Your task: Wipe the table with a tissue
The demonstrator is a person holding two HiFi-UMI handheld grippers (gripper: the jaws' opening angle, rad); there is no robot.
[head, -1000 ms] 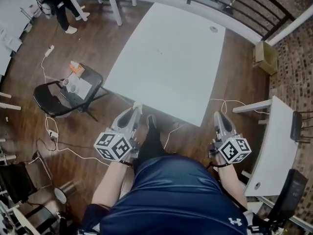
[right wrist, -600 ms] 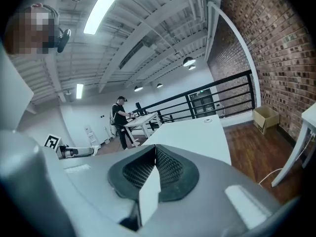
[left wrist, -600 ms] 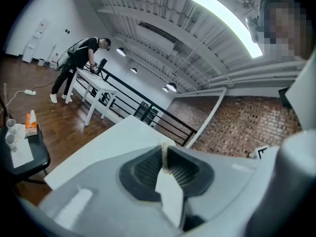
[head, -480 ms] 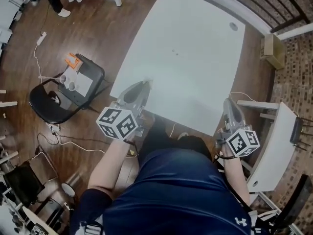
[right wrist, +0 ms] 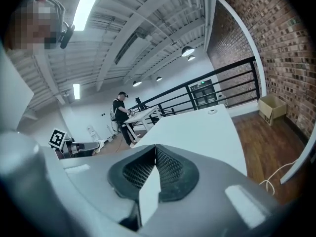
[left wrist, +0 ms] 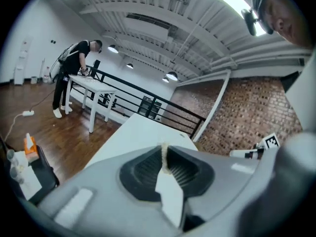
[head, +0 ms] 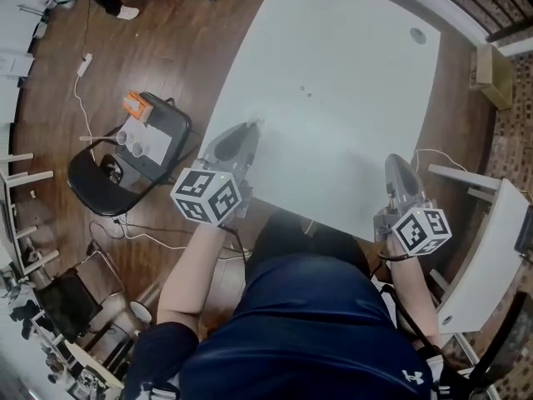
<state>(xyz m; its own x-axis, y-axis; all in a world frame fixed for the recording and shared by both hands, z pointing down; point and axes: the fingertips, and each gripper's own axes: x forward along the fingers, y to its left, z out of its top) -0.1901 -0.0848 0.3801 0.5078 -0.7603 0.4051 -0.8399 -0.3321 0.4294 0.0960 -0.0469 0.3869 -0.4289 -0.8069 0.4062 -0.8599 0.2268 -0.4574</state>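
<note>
The white table (head: pixel 333 48) stretches ahead of me in the head view, with two tiny specks (head: pixel 306 92) near its middle. No tissue shows on it. My left gripper (head: pixel 248 130) hangs over the table's near left corner, jaws shut; in the left gripper view a thin pale sliver sits in the seam of the left gripper (left wrist: pixel 163 152), and I cannot tell what it is. My right gripper (head: pixel 395 162) is at the near right edge, also shut, and in the right gripper view the right gripper (right wrist: pixel 155 151) has nothing between its jaws.
A black chair (head: pixel 96 182) at the left holds a white sheet (head: pixel 150 147), small cups and an orange item (head: pixel 135 104). Cables (head: pixel 83 65) trail over the wooden floor. A white side desk (head: pixel 483 257) stands at the right, a cardboard box (head: pixel 493 65) beyond it. A person (left wrist: pixel 74 68) works at a far table.
Both grippers have come forward from in front of my body to the table's near edge, the left one furthest. The head view has swung in over the table.
</note>
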